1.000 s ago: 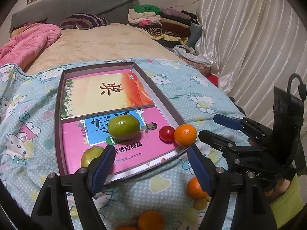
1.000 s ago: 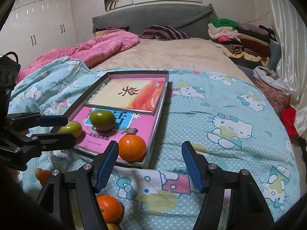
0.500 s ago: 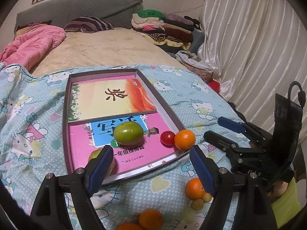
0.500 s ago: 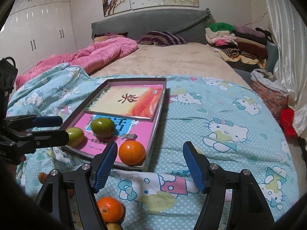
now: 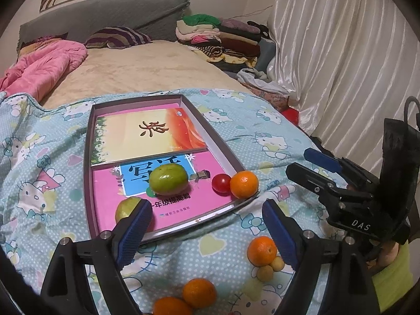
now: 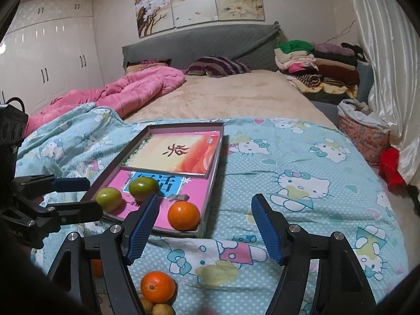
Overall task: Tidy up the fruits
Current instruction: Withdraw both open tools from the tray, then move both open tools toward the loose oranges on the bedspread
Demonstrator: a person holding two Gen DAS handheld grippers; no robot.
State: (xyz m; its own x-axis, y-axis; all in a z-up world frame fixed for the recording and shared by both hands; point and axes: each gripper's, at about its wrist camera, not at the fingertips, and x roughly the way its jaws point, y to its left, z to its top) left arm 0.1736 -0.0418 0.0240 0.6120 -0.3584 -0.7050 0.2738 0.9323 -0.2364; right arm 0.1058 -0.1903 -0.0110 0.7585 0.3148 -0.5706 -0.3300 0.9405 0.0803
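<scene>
- A shallow grey-rimmed cardboard box tray (image 5: 88,162) lies on a pale blue cartoon-cat bedspread (image 5: 39,173), with a pink book and an orange-and-cream book laid flat inside it.
- In the tray's near half, a large green oval fruit (image 5: 168,179) sits on the pink book; a second, yellower green fruit (image 5: 126,208) lies near the tray's near-left corner, partly behind a blue pad.
- A small red cherry tomato (image 5: 221,183) touches a round orange tangerine (image 5: 244,184) at the tray's near-right corner.
- Loose on the bedspread, just outside the tray: another orange tangerine (image 5: 261,251) with two small tan round fruits (image 5: 265,273) against it, and two more tangerines (image 5: 199,292) at the bottom edge.
- The left gripper (image 5: 207,225) hangs over the tray's near rim, its jaws wide and just been opening, with nothing between them.
- The right gripper (image 6: 204,225) hovers above the bedspread beside the tray's near corner, jaws fairly wide, also just been opening, and empty.
- A yellow-green sleeve (image 5: 391,278) shows behind the right gripper.
</scene>
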